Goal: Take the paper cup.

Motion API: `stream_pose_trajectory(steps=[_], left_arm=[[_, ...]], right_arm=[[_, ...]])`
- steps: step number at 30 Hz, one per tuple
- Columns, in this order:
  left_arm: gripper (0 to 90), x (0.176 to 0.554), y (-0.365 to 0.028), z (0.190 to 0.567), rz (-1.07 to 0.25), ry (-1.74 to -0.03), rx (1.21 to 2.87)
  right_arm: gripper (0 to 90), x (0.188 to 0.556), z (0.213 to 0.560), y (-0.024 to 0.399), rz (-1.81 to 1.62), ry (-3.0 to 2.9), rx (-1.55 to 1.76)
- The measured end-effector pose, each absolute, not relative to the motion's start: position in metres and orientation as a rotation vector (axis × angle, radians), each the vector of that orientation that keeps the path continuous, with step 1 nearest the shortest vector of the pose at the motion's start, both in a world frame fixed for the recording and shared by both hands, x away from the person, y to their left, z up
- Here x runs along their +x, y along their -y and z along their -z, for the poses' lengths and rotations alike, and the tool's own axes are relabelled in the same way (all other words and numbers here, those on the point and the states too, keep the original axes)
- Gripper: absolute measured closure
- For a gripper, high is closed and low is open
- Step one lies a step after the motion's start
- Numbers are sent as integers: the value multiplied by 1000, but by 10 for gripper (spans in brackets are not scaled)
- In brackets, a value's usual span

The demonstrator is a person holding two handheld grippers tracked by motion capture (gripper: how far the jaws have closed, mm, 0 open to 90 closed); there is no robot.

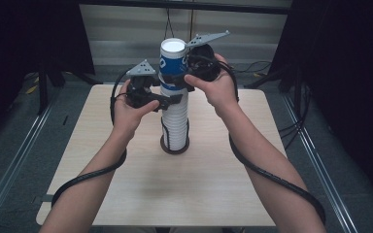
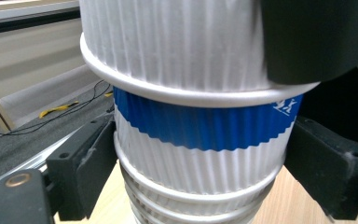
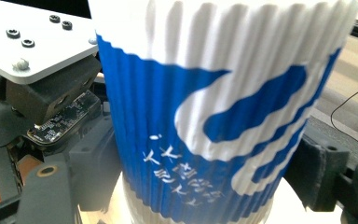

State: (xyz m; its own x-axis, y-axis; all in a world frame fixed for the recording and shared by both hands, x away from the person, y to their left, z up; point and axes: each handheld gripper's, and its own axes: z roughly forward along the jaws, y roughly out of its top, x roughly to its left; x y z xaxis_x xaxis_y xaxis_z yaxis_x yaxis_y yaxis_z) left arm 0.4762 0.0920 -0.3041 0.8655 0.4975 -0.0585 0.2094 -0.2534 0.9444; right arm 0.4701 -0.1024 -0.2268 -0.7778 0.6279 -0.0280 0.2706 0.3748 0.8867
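I see the cup stack (image 1: 175,114) upright mid-table (image 1: 126,194), well clear of every edge. My right gripper (image 1: 180,79) clamps the top cup (image 1: 172,65); my left gripper (image 1: 171,100) clamps the stack just beneath it.

A light wooden table (image 1: 141,194) stands on grey floor (image 1: 19,141), cables (image 1: 260,65) trailing behind it.
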Motion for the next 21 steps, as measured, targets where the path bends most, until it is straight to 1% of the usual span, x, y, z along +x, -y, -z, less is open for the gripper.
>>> stream_pose_trajectory(steps=[7, 14, 21], left_arm=[[123, 475, -90, 306, -303, -532, 1823], [122, 474, -92, 306, -290, -526, 1839], [142, 472, -99, 305, -282, -523, 1859]], right_arm=[[223, 470, 217, 105, -1387, -2275, 788], [222, 471, 217, 105, -1376, -2297, 799], [218, 471, 212, 104, -1363, -2308, 799]])
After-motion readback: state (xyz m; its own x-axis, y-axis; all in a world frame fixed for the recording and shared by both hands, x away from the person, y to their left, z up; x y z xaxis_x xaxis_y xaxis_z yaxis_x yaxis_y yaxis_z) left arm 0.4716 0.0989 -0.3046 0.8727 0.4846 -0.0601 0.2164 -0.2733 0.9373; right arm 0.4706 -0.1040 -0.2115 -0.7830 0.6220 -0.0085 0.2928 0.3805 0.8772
